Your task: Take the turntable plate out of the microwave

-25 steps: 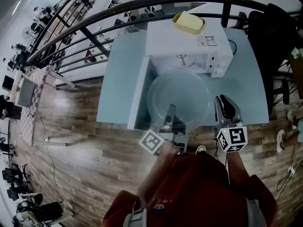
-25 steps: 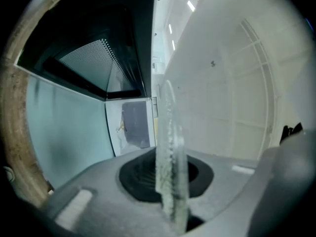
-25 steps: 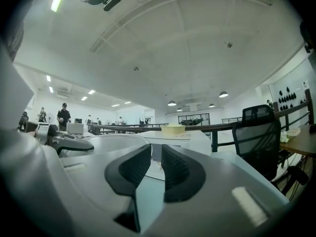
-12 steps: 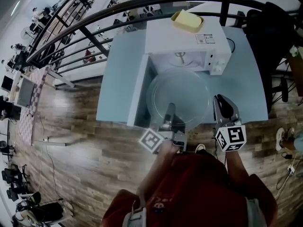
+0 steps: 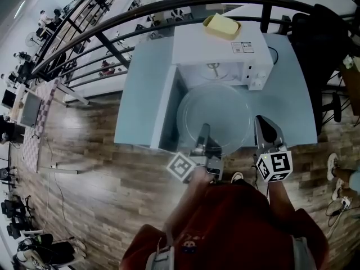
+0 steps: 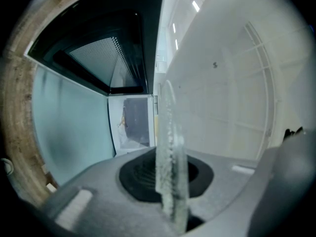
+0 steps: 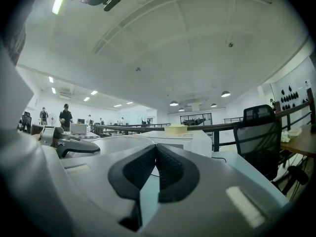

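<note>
My left gripper point(image 5: 202, 133) is clamped narrow on the near rim of the turntable plate point(image 5: 215, 112); its own view shows the glass edge pinched right between the jaws. The plate is lower centre of the head view, out in front of the microwave point(image 5: 220, 48), with its far rim just by the oven mouth and the open door point(image 5: 165, 112) along its left side. I can't tell if it hangs free or touches the table point(image 5: 140, 86). My right gripper point(image 5: 262, 121) is just right of the plate, apart from it; its jaws have just closed fully together on nothing. My read: the step in hand is carrying the plate clear on a one-sided pinch. To do it well I'd hold the left squeeze steady with no wrist roll. Glass is slick and heavy on a single rim hold, so the far side will likely want to droop. I'd draw it toward the bottom of the frame slow and flat, watch the door at left, then lower it onto bare table at right. The shut right claw could prop the right rim from under, or reopen and take that rim. The risk is a slip, or a knock on the door edge.
</note>
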`<state>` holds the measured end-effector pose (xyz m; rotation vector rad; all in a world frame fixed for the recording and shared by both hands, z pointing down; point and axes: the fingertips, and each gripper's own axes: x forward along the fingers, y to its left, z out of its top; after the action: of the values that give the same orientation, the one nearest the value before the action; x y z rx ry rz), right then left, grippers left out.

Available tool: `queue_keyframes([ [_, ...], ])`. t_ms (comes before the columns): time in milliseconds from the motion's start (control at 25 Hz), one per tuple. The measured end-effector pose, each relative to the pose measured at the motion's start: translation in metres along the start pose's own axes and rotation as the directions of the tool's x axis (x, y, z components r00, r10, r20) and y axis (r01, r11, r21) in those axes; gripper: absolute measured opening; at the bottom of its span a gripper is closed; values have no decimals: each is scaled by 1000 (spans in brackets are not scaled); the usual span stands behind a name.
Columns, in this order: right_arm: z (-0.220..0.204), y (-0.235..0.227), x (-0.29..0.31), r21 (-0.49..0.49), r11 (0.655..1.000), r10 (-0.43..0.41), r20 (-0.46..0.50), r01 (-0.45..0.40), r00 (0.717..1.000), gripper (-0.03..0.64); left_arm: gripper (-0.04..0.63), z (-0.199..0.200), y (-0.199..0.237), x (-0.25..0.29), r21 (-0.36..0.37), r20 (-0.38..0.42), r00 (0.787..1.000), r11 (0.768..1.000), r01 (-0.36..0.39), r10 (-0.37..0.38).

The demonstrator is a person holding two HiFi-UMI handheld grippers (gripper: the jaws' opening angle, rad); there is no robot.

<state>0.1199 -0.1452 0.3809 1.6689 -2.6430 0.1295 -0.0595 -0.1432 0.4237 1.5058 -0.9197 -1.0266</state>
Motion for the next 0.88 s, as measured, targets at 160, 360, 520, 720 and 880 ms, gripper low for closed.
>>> queue_keyframes([
  [160, 1, 3, 1, 5, 1000, 4, 8, -4, 1000, 0, 23, 1, 0, -3, 4, 0, 1000, 1000, -7, 7],
  [360, 0, 7, 3, -7, 1000, 7, 8, -7, 1000, 1, 22, 8, -1, -4, 10, 3, 1000, 1000, 5, -5],
  [520, -3, 7, 6, -4, 1000, 4, 0, -4, 1000, 2, 22, 11, 1, -4, 3, 9, 1000, 1000, 6, -6],
  [720, -3, 8, 7, -7, 1000, 4, -7, -4, 1000, 1, 23, 13, 2, -6, -10, 15, 1000, 1000, 5, -4],
  [880, 0, 8, 5, 0, 1000, 8, 7, -8, 1000, 2, 23, 13, 3, -6, -7, 13, 1000, 1000, 1, -1],
])
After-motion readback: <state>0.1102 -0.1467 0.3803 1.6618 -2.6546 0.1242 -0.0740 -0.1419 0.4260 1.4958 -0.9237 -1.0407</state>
